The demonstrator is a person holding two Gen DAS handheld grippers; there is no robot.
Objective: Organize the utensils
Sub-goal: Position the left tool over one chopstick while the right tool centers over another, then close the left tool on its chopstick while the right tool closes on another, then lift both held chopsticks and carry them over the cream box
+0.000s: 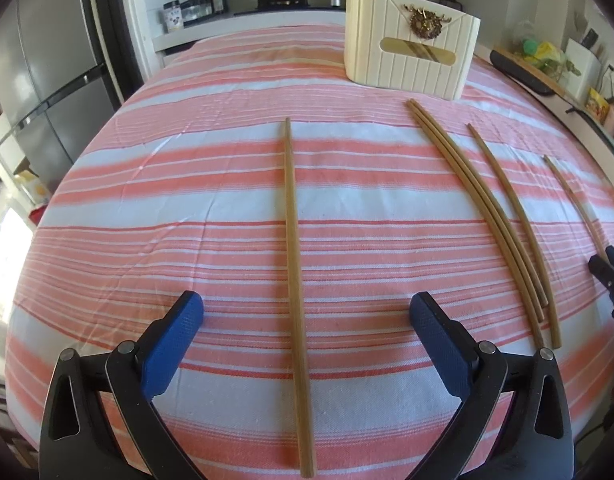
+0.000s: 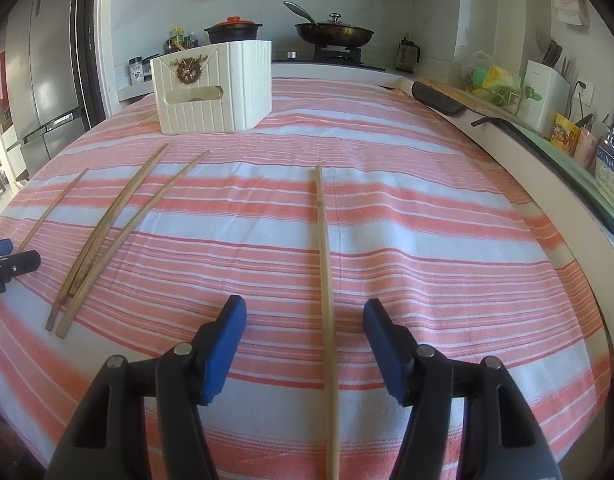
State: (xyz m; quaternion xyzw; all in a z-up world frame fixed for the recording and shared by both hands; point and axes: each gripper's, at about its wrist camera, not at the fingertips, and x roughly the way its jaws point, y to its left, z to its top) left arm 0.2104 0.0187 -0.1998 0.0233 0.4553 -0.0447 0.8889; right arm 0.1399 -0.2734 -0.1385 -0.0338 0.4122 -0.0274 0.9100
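Observation:
A single wooden chopstick (image 1: 294,240) lies lengthwise on the striped cloth between the blue pads of my left gripper (image 1: 307,306), which stands wide open and does not touch it. Another chopstick (image 2: 325,260) lies between the pads of my right gripper (image 2: 305,309), also open and clear of it. A pair of chopsticks (image 1: 479,208) and one more (image 1: 511,216) lie between the two grippers. At the back stands the cream ribbed holder box (image 1: 411,56) (image 2: 215,92), with chopsticks showing through its slot.
The striped cloth (image 2: 427,208) covers the whole table. A stove with a black pot (image 2: 233,30) and a pan (image 2: 333,34) sits behind it. A fridge (image 1: 47,64) stands on the left. The counter on the right holds a knife block (image 2: 545,88) and bowls.

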